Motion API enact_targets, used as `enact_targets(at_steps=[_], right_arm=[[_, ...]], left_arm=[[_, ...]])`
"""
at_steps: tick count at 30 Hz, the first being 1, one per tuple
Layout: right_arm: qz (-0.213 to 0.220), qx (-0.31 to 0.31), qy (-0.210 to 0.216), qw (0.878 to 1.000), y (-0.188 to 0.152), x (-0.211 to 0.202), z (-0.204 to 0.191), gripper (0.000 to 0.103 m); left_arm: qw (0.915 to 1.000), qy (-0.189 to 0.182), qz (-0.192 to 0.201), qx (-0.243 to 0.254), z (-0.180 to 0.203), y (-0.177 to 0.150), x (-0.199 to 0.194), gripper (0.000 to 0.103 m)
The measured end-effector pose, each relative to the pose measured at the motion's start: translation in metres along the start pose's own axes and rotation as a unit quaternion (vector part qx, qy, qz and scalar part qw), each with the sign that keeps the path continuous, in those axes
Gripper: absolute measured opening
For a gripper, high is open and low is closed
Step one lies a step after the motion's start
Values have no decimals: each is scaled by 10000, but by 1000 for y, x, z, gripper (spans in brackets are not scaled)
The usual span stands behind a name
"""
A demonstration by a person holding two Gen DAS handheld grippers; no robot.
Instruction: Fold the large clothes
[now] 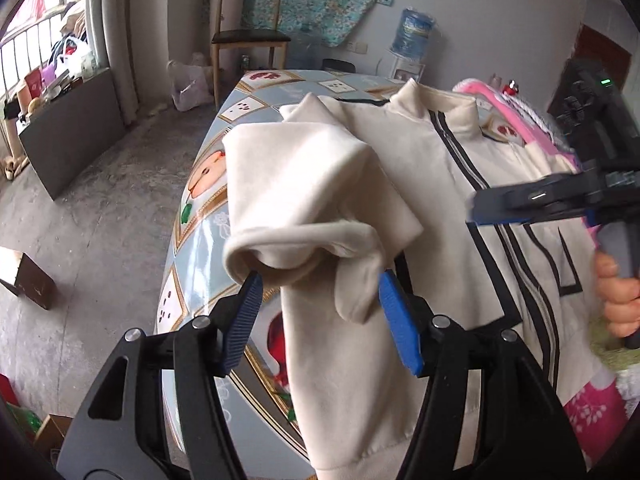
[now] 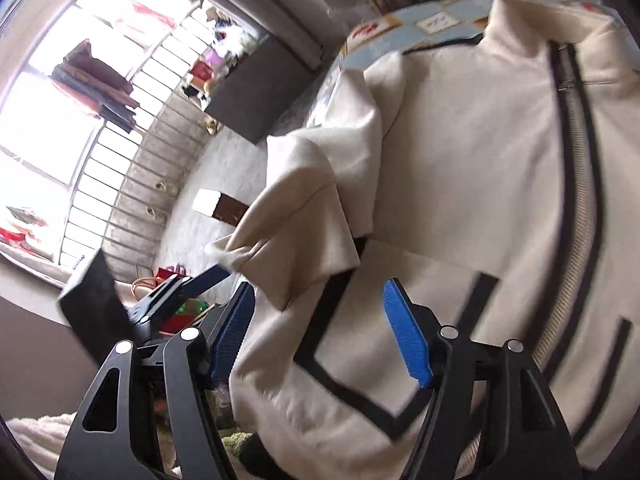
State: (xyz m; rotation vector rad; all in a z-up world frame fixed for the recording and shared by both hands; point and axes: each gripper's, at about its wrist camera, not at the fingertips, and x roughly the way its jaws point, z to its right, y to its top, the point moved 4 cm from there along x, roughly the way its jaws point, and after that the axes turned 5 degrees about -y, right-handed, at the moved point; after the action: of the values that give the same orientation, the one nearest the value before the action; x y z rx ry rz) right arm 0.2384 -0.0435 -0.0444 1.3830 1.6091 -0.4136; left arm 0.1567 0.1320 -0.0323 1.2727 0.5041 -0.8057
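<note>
Jacket (image 1: 400, 184) is spread front-up on the worktop (image 1: 208, 216), zip (image 2: 576, 184) running collar to hem. Its folded sleeve (image 1: 316, 208) lies beside the zip, cuff between the left gripper (image 1: 318, 300) jaws, which stand apart, unclamped. The right gripper (image 2: 320, 332), also apart and empty, hovers nearer the zip.

The sleeve (image 1: 320, 200) lies bunched between the left gripper (image 1: 318, 300) pads, blocking passage there. The jacket (image 2: 460, 160) front looks flat and open, though blurred.
</note>
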Motion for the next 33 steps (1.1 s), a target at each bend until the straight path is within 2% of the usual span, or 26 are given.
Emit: enact_targets(at_steps=[2, 3, 5, 6, 7, 10, 13, 15, 18, 22, 23, 26, 29, 33], right_arm=[[-186, -4, -91, 9998, 6, 22, 0, 54], [-246, -28, -127, 9996, 8, 28, 1, 48], [-443, -61, -292, 9986, 5, 40, -2, 30], [-450, -101, -331, 9984, 6, 41, -4, 15], [-348, -198, -396, 9984, 7, 36, -11, 12], [53, -415, -498, 9979, 11, 11, -26, 9], [752, -385, -387, 9957, 27, -43, -40, 8], [1315, -388, -295, 9901, 43, -83, -47, 8], [2029, -322, -436, 9777, 62, -142, -40, 8], [2866, 9, -806, 9547, 68, -227, 0, 8], [3041, 148, -925, 9480, 61, -249, 17, 8], [3258, 609, -1238, 9353, 39, -295, 70, 8], [3045, 1161, -1432, 9345, 17, -301, 126, 8], [2266, 1876, -1534, 9434, -10, -248, 196, 9]], left_arm=[[9999, -59, 71, -67, -6, 4, 1, 58], [9999, -95, 89, -92, -9, 4, 0, 58], [9997, -154, 113, -126, -14, 6, 1, 58], [9997, -178, 117, -129, -15, 7, 1, 58], [9996, -208, 148, -115, -16, 8, -1, 58], [9987, -331, 381, 0, -15, 11, -13, 57], [9974, -350, 627, 70, -16, 17, -24, 58], [9964, -401, 739, 68, -16, 21, -30, 58], [9970, -308, 711, 92, -15, 25, -31, 58], [9985, -147, 491, 174, -11, 26, -23, 58], [9989, -80, 403, 223, -9, 26, -19, 58], [9989, 172, 65, 424, -2, 24, -3, 58], [9977, 279, -189, 587, 3, 20, 14, 58], [9922, 541, -405, 1047, 11, 23, 37, 58]])
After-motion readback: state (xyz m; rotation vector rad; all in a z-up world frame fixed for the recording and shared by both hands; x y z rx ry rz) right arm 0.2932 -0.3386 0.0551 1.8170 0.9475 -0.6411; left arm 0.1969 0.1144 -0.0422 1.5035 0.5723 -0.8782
